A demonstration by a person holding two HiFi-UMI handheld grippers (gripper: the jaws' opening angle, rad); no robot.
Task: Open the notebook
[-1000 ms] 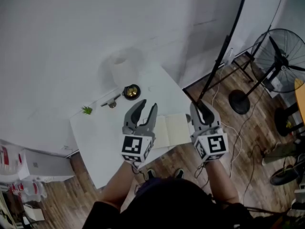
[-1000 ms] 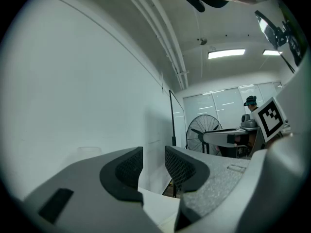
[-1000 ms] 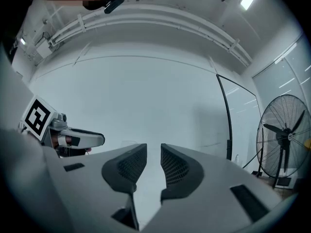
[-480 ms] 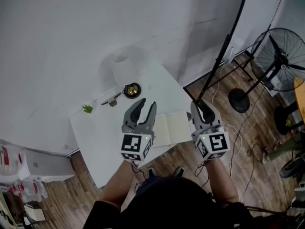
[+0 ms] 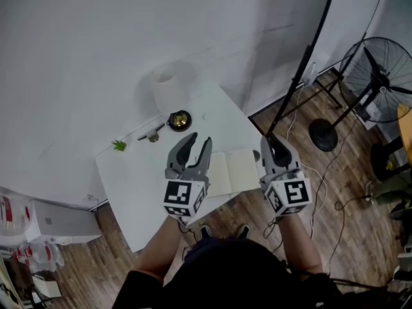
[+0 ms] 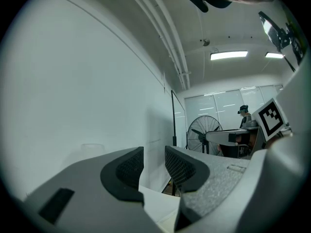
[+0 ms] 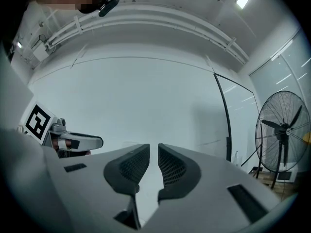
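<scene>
Overhead, head view: notebook (image 5: 233, 171) lies open flat on white table (image 5: 129, 192), long axis roughly 8-to-2 o'clock, spine crossing it. It sits toward table's 5 o'clock edge, between left gripper (image 5: 199, 140) and right gripper (image 5: 270, 148). Left gripper view: jaws spread, nothing between. Right gripper view: jaws just been closing, narrow gap remains, nothing between.
</scene>
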